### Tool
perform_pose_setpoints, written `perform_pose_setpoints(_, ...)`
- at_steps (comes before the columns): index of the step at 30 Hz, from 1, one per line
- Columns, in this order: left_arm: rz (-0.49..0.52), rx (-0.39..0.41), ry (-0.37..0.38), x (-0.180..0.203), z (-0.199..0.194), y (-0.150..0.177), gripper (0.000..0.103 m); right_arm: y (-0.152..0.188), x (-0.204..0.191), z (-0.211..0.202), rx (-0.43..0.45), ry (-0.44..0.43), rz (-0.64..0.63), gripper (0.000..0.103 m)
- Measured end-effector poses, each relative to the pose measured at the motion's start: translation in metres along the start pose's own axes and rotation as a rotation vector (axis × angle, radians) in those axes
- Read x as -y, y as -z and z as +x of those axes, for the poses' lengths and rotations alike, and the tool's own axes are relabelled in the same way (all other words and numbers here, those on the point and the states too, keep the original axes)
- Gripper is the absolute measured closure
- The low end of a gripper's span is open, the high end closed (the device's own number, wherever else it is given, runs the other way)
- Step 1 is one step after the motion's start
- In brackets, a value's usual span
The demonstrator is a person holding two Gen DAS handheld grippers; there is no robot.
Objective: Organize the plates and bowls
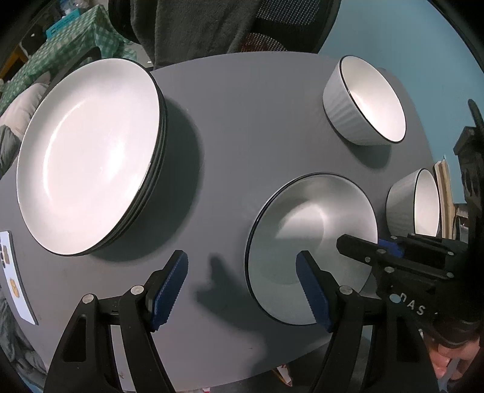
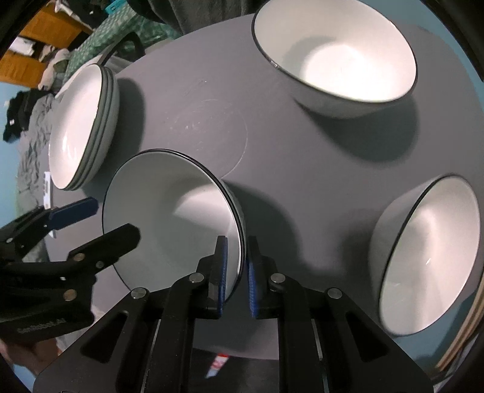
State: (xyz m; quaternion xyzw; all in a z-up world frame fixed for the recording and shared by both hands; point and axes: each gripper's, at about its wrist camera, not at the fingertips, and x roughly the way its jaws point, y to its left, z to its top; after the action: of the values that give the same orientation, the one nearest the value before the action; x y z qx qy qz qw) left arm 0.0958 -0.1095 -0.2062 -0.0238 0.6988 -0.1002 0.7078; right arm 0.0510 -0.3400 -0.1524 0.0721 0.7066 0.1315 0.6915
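Note:
A single white plate with a dark rim (image 1: 311,235) (image 2: 172,220) lies near the front of the grey table (image 1: 242,136). My right gripper (image 2: 236,266) is shut on the plate's right rim; it also shows in the left wrist view (image 1: 378,245). My left gripper (image 1: 242,290) is open and empty just above the table, its right finger over the plate's near edge; it shows in the right wrist view (image 2: 99,220). A stack of plates (image 1: 90,157) (image 2: 81,127) sits at the left. Two white bowls (image 1: 366,99) (image 1: 414,205) stand at the right, also in the right wrist view (image 2: 335,57) (image 2: 426,254).
A dark cloth over a chair (image 1: 205,27) lies beyond the table's far edge. A green checked cloth (image 1: 75,39) is at the far left. A white card (image 1: 15,278) lies on the table's left edge. The table's front edge runs close under both grippers.

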Motion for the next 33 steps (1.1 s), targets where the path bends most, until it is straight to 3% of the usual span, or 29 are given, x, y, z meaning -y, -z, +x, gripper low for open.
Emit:
perform_pose_setpoints(8,-0.012,-0.030,0.025,0.001,0.015,-0.007,0.029,0.005,0.012,0.000,0.016,-0.037,0.071,0.090)
perform_pose_setpoints(21,-0.072,-0.104,0.046,-0.010,0.038,-0.011,0.073,-0.013,-0.013,0.015,0.004,-0.012,0.057,0.090)
perform_pose_setpoints(25,-0.050,-0.100,0.062,-0.007,0.036,-0.014,0.086,-0.019,-0.019,0.020,-0.005,0.009,0.040,0.094)
perform_pose_setpoints(33,0.023,-0.099,0.011,0.004,0.035,-0.020,0.089,-0.028,-0.040,0.027,-0.023,0.105,-0.052,0.097)
